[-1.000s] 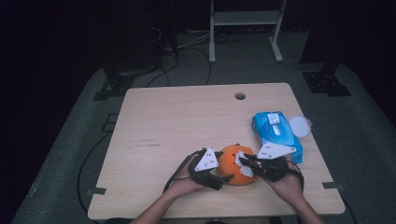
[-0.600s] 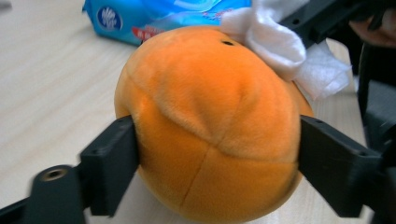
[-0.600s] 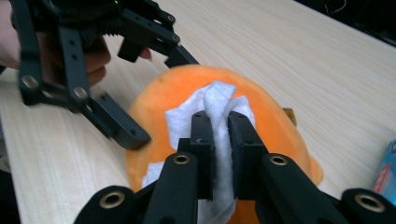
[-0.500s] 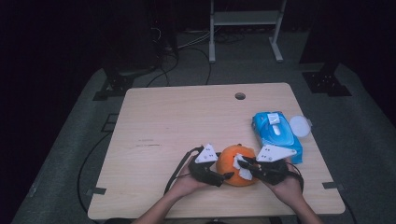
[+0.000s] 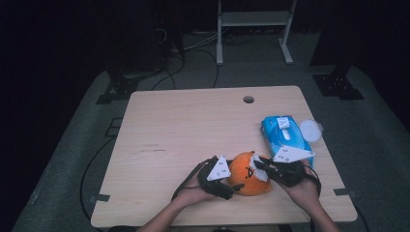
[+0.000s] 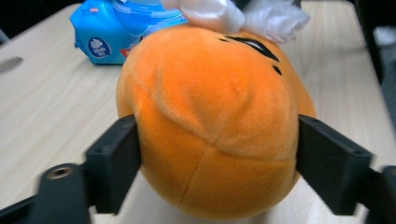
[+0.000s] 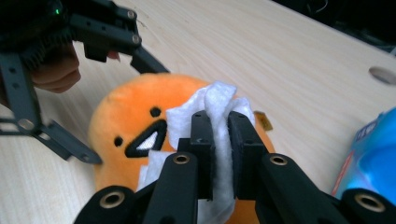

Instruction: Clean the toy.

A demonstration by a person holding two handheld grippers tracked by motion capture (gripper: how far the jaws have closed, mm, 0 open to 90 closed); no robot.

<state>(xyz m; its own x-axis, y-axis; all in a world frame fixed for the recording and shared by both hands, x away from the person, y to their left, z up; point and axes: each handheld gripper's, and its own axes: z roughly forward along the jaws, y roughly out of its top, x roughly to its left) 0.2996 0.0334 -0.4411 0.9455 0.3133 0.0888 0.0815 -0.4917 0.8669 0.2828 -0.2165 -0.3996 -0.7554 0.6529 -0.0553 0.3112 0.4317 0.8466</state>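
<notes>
An orange plush toy (image 5: 247, 178) with a black-lined face lies near the table's front edge. My left gripper (image 5: 231, 183) holds it from the left. In the left gripper view its jaws (image 6: 217, 154) press on both sides of the toy (image 6: 210, 116), and they have just been opening a little with the toy still between them. My right gripper (image 5: 258, 166) is shut on a white wipe (image 7: 217, 100) and rests it on the top of the toy (image 7: 121, 121), beside the face. The wipe (image 6: 224, 14) shows at the toy's far side.
A blue pack of wipes (image 5: 285, 133) lies at the right of the table, with a round white lid (image 5: 310, 130) beside it at the table's right edge. A small hole (image 5: 248, 99) sits near the far edge. The wooden tabletop (image 5: 183, 130) stretches bare to the left.
The right gripper with the wipe has shifted slightly to the right over the toy. The left gripper and the toy have stayed in place.
</notes>
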